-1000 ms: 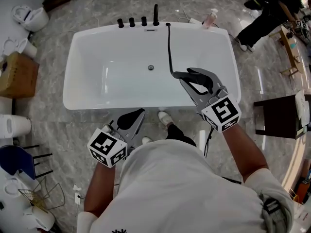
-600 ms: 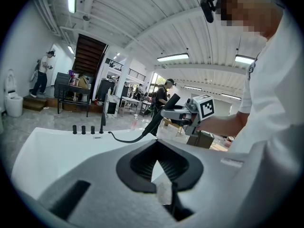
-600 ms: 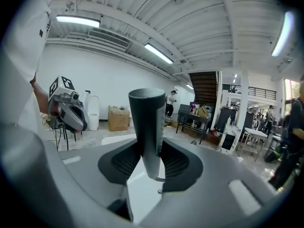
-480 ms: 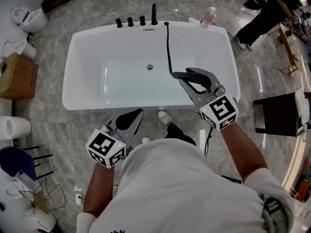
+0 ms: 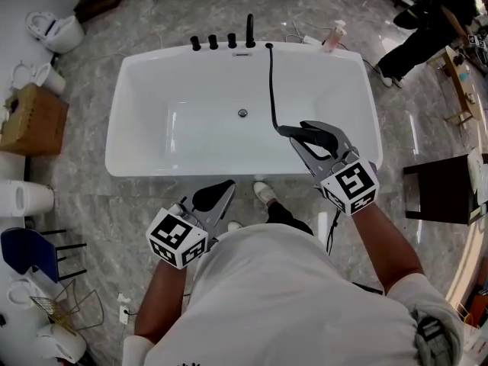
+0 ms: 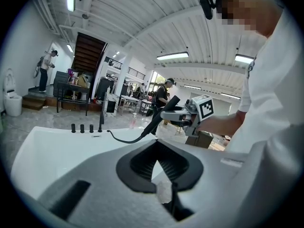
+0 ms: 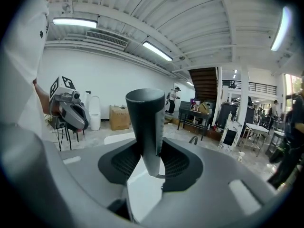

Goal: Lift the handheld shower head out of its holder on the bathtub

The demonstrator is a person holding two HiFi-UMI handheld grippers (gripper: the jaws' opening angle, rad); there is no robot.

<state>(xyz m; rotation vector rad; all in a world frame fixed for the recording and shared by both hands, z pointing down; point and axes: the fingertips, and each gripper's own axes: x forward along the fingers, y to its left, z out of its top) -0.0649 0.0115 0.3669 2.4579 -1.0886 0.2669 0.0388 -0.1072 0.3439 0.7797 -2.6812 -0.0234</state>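
The white bathtub lies in front of me, with black taps and a spout on its far rim. A black hose runs from that rim over the tub to the black handheld shower head. My right gripper is shut on its handle and holds it above the tub's right half. In the right gripper view the handle stands upright between the pads of the right gripper. My left gripper is shut and holds nothing, outside the tub's near wall. The left gripper view shows the shower head and hose.
A pink bottle stands on the tub's far right corner. Toilets and a cardboard box are at the left, with a blue chair below them. A dark table is at the right, and a person stands beyond it.
The head view has shifted slightly. Both grippers keep their places, and the shower head stays in the right grip.
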